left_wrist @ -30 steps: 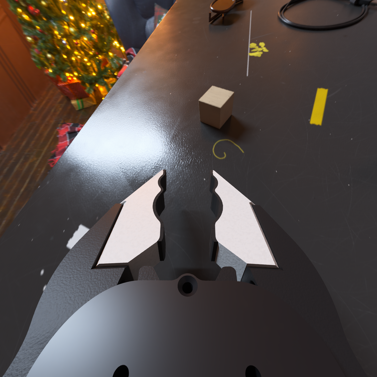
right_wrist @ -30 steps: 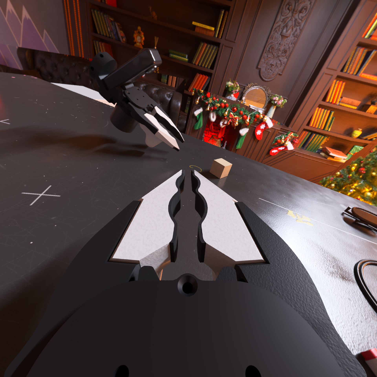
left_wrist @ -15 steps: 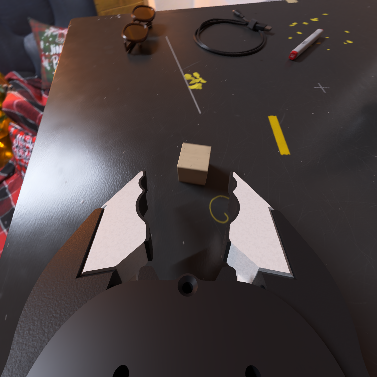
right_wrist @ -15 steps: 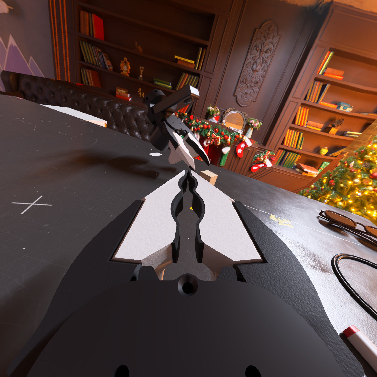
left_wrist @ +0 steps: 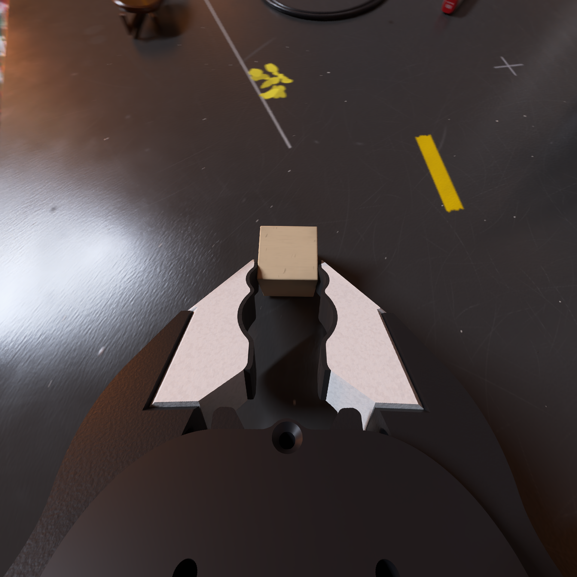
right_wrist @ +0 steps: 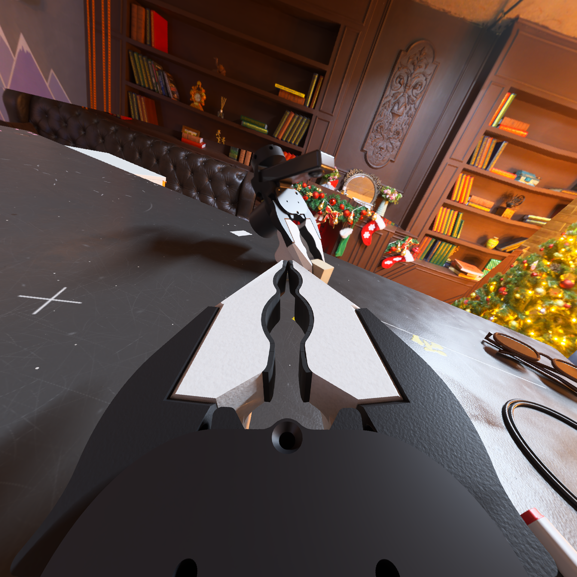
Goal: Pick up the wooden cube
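Note:
The wooden cube (left_wrist: 287,253) is a small pale block on the black table (left_wrist: 125,187). My left gripper (left_wrist: 288,268) has its two fingertips pressed against the cube's left and right sides, shut on it at the tips. I cannot tell if the cube is off the table. In the right wrist view the left gripper (right_wrist: 313,260) tilts down from above with the cube (right_wrist: 324,270) between its fingers. My right gripper (right_wrist: 287,265) is shut and empty, low over the table, its tips just short of the cube.
Sunglasses (right_wrist: 530,352), a coiled black cable (right_wrist: 546,452) and a red-capped marker (right_wrist: 549,537) lie to the right of my right gripper. A yellow tape strip (left_wrist: 438,173) and yellow smudges (left_wrist: 271,81) mark the table beyond the cube. The table edge runs along the left.
My left gripper moved forward and down to the cube, opened wide, then closed its fingertips on the cube's sides. My right gripper drifted forward a little and closed fully.

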Robot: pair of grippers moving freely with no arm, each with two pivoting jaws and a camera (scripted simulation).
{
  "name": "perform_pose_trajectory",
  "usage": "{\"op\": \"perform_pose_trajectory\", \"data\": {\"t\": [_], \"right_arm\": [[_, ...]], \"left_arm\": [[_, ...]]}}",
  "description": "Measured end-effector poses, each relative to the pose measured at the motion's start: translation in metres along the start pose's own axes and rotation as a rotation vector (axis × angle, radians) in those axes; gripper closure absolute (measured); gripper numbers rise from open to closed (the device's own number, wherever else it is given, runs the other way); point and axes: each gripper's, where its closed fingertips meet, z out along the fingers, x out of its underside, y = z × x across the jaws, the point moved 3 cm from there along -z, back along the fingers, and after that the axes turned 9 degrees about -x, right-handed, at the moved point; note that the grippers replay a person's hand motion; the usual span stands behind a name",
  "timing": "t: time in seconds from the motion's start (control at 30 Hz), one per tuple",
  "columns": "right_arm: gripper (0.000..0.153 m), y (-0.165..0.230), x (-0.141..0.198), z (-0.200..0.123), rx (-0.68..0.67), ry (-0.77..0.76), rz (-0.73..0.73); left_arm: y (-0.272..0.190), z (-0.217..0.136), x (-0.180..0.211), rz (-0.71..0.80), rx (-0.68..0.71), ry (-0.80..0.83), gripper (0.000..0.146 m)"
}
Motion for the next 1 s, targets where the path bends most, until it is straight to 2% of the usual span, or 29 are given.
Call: {"op": "perform_pose_trajectory", "data": {"t": [0.1, 0.23, 0.43, 0.57, 0.73, 0.87, 0.93, 1.0], "right_arm": [[0.153, 0.001, 0.0, 0.0, -0.002, -0.001, -0.016], [0.153, 0.003, 0.0, 0.0, 0.01, -0.001, -0.048], [0.153, 0.0, -0.001, -0.002, 0.056, -0.009, -0.097], [0.153, -0.008, -0.003, -0.009, 0.112, -0.014, -0.128], [0.153, -0.015, -0.013, -0.039, 0.209, -0.037, -0.12], [0.153, -0.006, -0.035, -0.077, 0.282, -0.088, -0.114], [0.153, 0.013, -0.055, -0.092, 0.244, -0.139, -0.081], [0.153, 0.045, -0.073, -0.1, 0.128, -0.162, -0.041]], "left_arm": [[0.008, -0.03, 0.012, -0.069, -0.108, -0.004, 0.11], [-0.001, -0.095, 0.044, -0.213, -0.269, 0.021, 0.11], [-0.05, -0.186, 0.087, -0.562, -0.518, 0.103, 0.11], [-0.1, -0.232, 0.082, -0.626, -0.667, 0.109, 0.11], [-0.184, -0.257, 0.034, -0.533, -0.761, -0.007, 0.11], [-0.27, -0.236, -0.01, -0.337, -0.758, -0.113, 0.11], [-0.313, -0.215, -0.028, -0.234, -0.755, -0.158, 0.11], [-0.349, -0.194, -0.042, -0.157, -0.744, -0.213, 0.11]]}}
